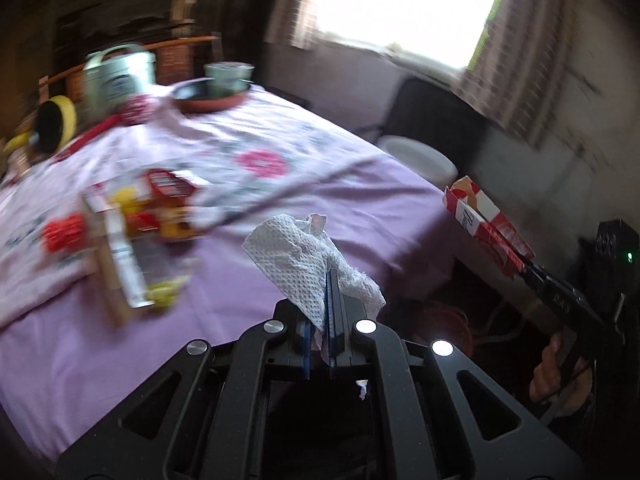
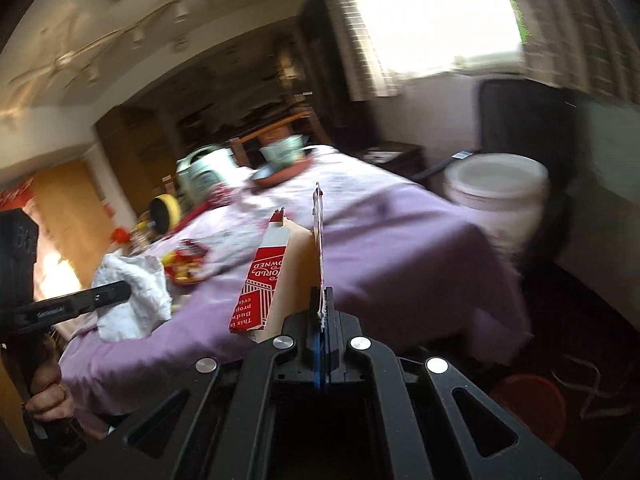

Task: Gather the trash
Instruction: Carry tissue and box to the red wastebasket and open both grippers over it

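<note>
the left gripper [image 1: 332, 280] is clenched on a crumpled white paper towel [image 1: 296, 256], held at the bottom centre of the left wrist view. the towel fans up and to the left from the jaws, above a desk covered by a lilac cloth [image 1: 360, 200].

the right gripper [image 2: 322, 300] is clenched on one thin flap of a red and white cardboard carton [image 2: 260, 276], at the lower centre of the right wrist view. the carton's long axis runs up the frame, tilting slightly right, and its torn open end points away from the camera toward the far end of the desk. its printed lettering reads upside down.

the left wrist view shows the same carton from the side, at the right edge of the frame: there its long axis slants from lower right to upper left, open end uppermost, with a hand [image 1: 560, 376] on the gripper's handle below. that view also shows a blurred heap of red and yellow wrappers [image 1: 160, 212] on the desk at left.

the right wrist view alone shows a white bucket [image 2: 500, 196] past the desk's far corner at right, and an orange tub [image 2: 528, 404] on the floor at lower right. it shows the towel at left, held by the other gripper.

both views show a metal watering can [image 1: 116, 76] and a bright window [image 1: 400, 4] at the top.
</note>
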Available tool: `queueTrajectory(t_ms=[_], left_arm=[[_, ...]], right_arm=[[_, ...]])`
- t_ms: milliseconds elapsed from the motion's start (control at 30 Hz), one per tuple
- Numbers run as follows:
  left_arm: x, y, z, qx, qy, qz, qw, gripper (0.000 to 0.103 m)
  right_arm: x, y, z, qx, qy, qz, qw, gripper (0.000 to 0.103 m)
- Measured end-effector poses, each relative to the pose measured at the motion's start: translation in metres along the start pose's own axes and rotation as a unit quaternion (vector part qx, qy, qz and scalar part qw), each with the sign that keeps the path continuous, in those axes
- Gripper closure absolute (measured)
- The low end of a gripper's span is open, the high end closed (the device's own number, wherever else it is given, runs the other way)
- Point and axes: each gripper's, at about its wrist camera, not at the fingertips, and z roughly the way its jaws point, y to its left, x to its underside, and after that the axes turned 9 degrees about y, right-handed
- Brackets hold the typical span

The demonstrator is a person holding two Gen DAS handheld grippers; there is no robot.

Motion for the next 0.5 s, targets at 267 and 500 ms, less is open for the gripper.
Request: queueTrajectory(t_ms=[267,500], left_arm=[[-0.012,-0.091,0.075,0.055,0.064,0.101,0.9912,0.096],[-0.012,-0.149,0.131,0.077,0.113,0.153,0.9788,0.096]], right_arm=[[0.055,-0.118,-0.007,0.115,0.043,0.107,0.987,0.101],[0.107,-0.206,0.024,0.16,0.105,0.195,0.962,0.099]])
